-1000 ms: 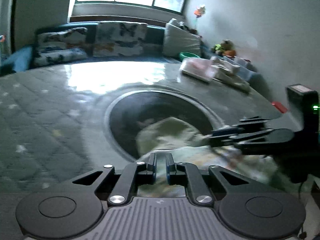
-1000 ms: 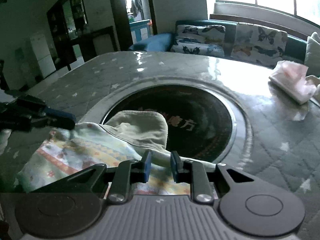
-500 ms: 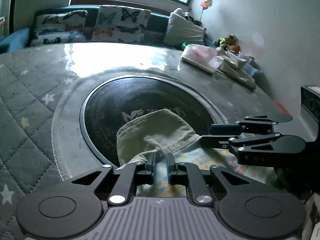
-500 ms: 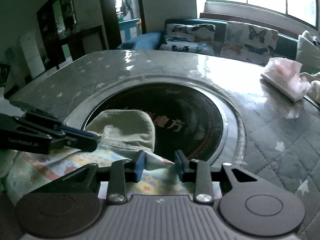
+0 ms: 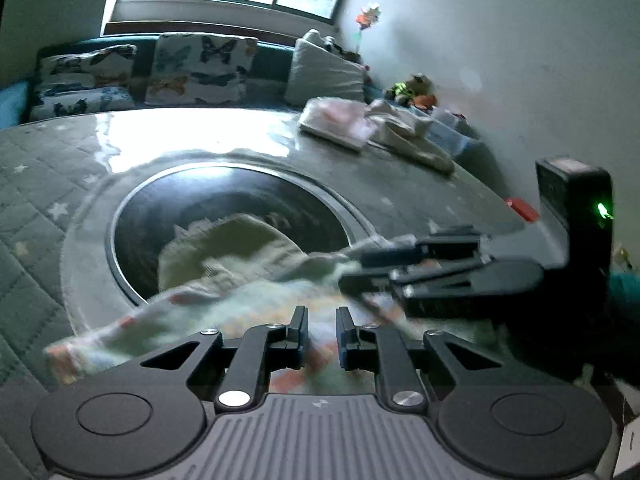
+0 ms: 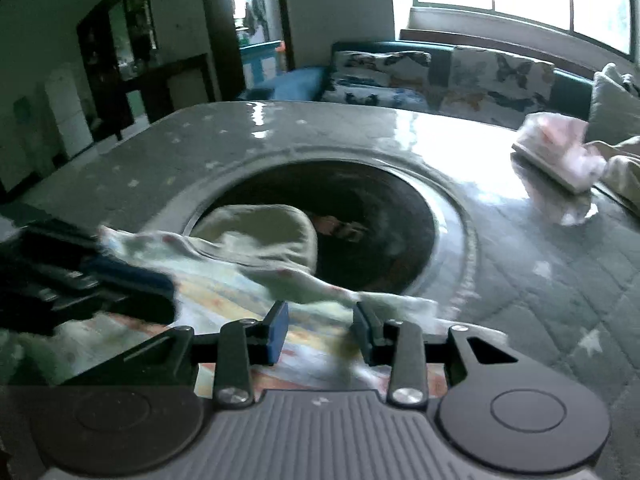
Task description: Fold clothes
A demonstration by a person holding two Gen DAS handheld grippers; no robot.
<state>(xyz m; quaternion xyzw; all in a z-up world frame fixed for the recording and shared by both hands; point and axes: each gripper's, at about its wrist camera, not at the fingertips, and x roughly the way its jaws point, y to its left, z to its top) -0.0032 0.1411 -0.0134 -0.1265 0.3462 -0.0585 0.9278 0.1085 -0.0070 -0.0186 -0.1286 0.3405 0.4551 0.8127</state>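
A pale patterned garment with a beige part lies at the near edge of the table, partly over its black round inset. My left gripper has its jaws narrowly apart and opening, with the patterned cloth between them. In the right wrist view a raised corner of the garment runs into the left gripper. My right gripper is opening wide, its pads off the cloth that lies under them. From the left wrist view the right gripper is at the cloth's right edge.
The quilted grey table has a pile of folded and loose clothes at its far right, seen also as a pink pile. A small red object lies near the right edge. A sofa with butterfly cushions stands behind.
The right gripper's jaws have spread apart and let the cloth go. The left gripper has shifted sideways with the cloth, and its gap has widened slightly. Both views are now motion-blurred.
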